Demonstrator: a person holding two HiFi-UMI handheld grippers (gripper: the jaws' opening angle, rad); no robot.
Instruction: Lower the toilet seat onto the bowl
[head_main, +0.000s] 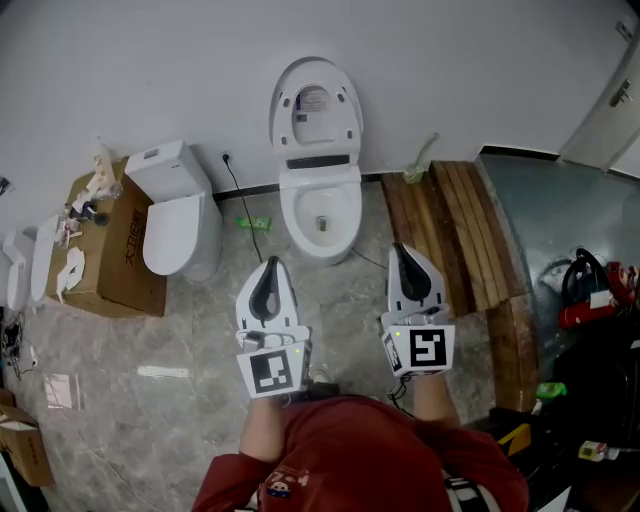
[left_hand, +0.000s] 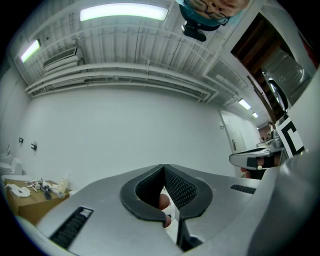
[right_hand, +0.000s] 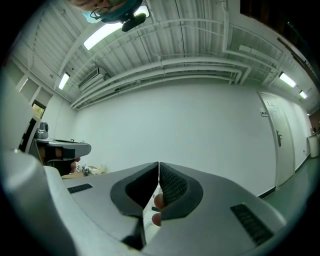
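A white toilet stands against the far wall in the head view. Its seat and lid are raised upright against the wall above the open bowl. My left gripper hovers in front of the bowl, slightly left of it, with its jaws closed tip to tip and nothing in them. To the bowl's right my right gripper is at about the same distance, also shut and empty. Both point at the white wall and touch nothing. Neither gripper view shows the toilet.
A second white toilet with its lid down stands to the left, beside a cardboard box with small items on top. Wooden planks lie right of the bowl. A green object and a cable lie on the floor between the toilets.
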